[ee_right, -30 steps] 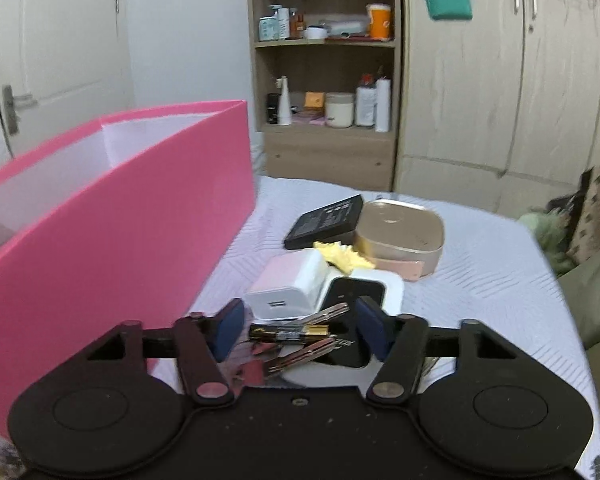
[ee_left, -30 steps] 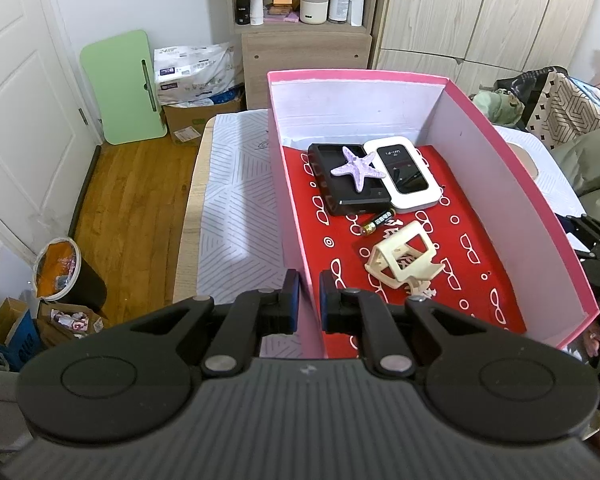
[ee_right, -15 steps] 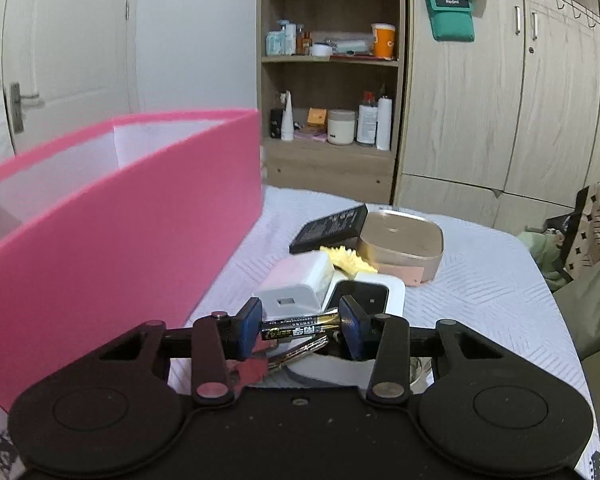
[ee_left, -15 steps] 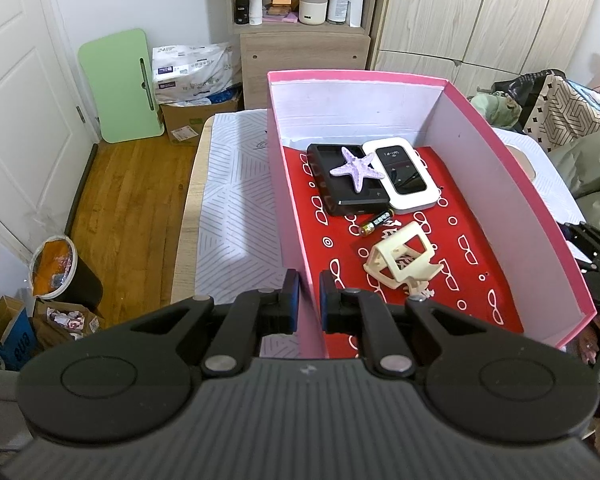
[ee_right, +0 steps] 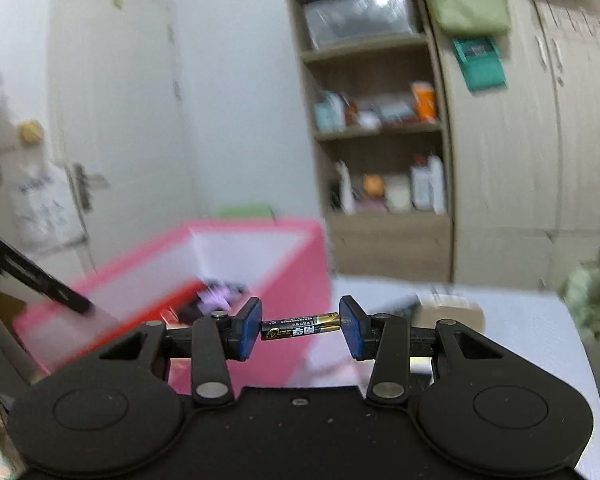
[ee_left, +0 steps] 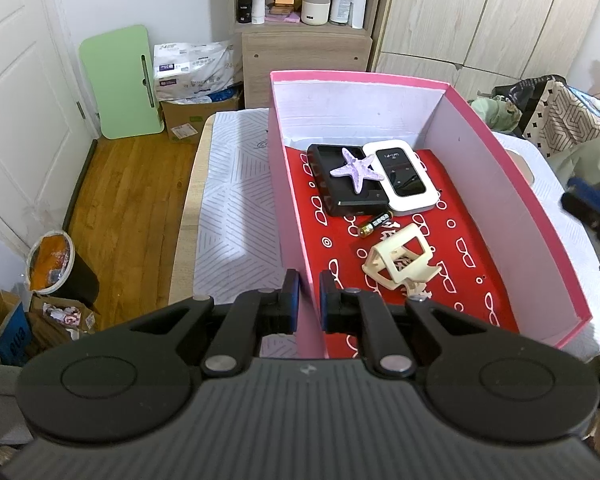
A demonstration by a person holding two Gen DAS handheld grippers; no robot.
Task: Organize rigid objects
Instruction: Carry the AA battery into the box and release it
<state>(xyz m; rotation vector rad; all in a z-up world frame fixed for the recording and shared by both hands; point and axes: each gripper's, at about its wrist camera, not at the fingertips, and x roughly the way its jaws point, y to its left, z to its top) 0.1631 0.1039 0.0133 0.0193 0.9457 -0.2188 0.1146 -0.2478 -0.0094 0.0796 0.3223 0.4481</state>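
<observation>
My left gripper (ee_left: 308, 300) is shut on the near left wall of the pink box (ee_left: 290, 216). Inside on the red lining lie a black case (ee_left: 342, 196) with a purple starfish (ee_left: 358, 168) on it, a white device (ee_left: 402, 180), a battery (ee_left: 374, 226) and a cream plastic holder (ee_left: 400, 260). My right gripper (ee_right: 300, 326) is shut on a black-and-gold battery (ee_right: 300, 326), held end to end between the blue pads, lifted above the table beside the pink box (ee_right: 296, 280). Its blue pad shows blurred at the left wrist view's right edge (ee_left: 588, 196).
The box stands on a table with a white patterned cloth (ee_left: 236, 208). A wooden shelf unit (ee_left: 304, 32) and wardrobe doors (ee_left: 480, 12) stand behind. A bin (ee_left: 56, 264) and cardboard boxes sit on the wooden floor to the left. Clothes (ee_left: 556, 112) pile at the right.
My right gripper closed on the battery and lifted it off the pile, swinging up and toward the pink box; the view is motion-blurred. My left gripper kept its hold on the box wall.
</observation>
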